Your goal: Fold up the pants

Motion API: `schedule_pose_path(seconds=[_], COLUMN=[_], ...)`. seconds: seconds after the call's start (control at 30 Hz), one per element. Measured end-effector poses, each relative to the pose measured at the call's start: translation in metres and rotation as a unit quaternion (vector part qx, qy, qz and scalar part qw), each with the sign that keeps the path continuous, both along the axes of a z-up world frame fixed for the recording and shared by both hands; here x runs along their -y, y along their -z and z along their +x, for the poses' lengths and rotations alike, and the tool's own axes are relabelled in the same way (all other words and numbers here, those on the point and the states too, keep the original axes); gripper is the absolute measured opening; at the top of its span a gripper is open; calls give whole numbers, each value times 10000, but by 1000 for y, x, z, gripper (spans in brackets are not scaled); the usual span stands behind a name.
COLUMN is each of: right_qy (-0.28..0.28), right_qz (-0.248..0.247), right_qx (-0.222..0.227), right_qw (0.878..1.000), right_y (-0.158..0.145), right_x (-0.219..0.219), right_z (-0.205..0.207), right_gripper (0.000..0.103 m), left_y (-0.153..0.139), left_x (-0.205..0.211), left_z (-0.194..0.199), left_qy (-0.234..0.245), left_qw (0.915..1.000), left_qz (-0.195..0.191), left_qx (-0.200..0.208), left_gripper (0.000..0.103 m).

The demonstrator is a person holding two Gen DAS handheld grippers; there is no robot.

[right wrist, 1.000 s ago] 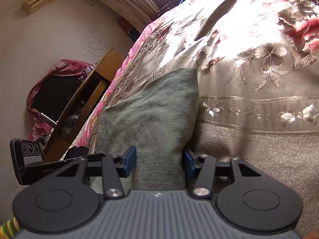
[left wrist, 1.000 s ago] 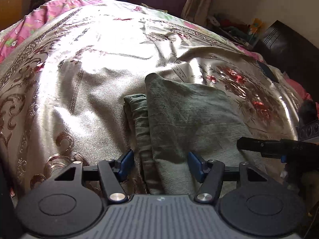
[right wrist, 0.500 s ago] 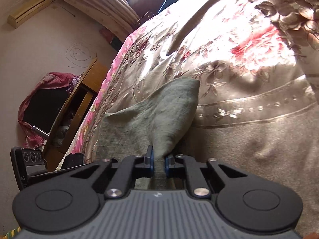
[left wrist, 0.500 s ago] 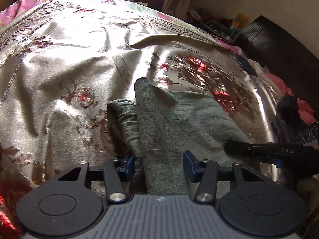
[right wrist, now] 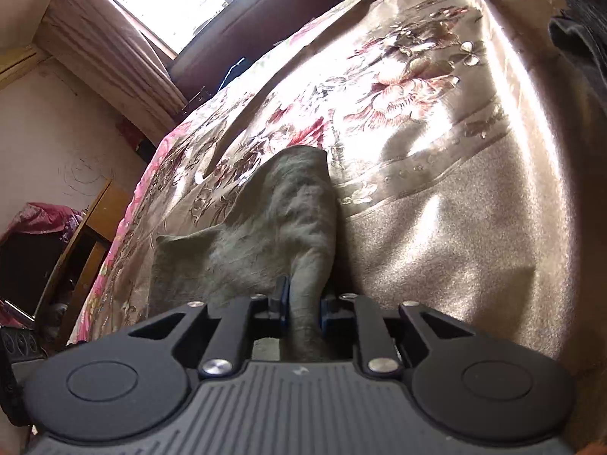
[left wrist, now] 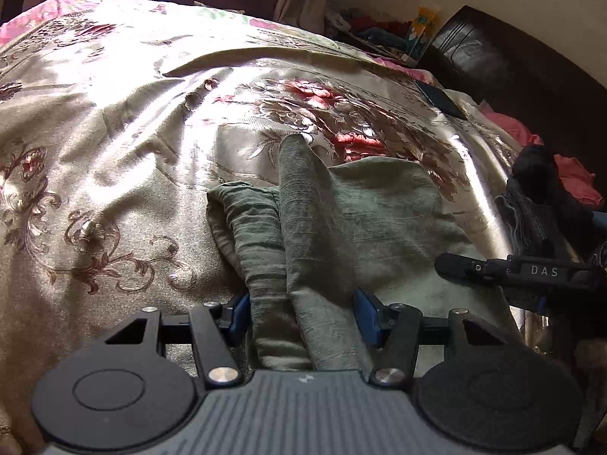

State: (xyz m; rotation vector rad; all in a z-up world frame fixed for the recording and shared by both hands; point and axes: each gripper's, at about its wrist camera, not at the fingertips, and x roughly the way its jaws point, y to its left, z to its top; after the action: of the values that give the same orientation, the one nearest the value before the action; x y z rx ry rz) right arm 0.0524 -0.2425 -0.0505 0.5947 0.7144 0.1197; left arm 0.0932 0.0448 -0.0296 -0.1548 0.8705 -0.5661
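— Where are the pants now?

— Bunched on the floral bedspread, grey-green, already folded over at least once. The left gripper straddles the near edge with its jaws spread wide; nothing is pinched there.

— And the other side?

— The right gripper is clamped on a fold of the same cloth, which rises in a ridge ahead of it (the far corner sits slack).

— So what's the trick?

— I'd say close the left one before lifting, then carry both edges level so the layers don't slide.
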Motion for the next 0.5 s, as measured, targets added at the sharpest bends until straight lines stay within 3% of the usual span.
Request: schedule_pose_path(seconds=[0.07, 0.23, 0.33, 0.5], right_qy=[204, 776, 788, 632], right_qz=[-286, -887, -1382, -1804], right_qx=[54, 247, 341, 372], right_qw=[9994, 9927, 9867, 9809], right_y=[-6, -19, -23, -26], right_x=[-4, -8, -20, -36], right_z=[-9, -36, -45, -51], right_gripper=[25, 25, 25, 25], left_y=[-1, -4, -5, -9], left_x=[3, 4, 2, -2], left_z=[-2, -14, -16, -20], left_qy=[-100, -186, -240, -439], left_qw=[9998, 9983, 9982, 9974], left_qz=[153, 444, 442, 400], left_qx=[124, 339, 325, 408], left_gripper=[69, 72, 72, 72])
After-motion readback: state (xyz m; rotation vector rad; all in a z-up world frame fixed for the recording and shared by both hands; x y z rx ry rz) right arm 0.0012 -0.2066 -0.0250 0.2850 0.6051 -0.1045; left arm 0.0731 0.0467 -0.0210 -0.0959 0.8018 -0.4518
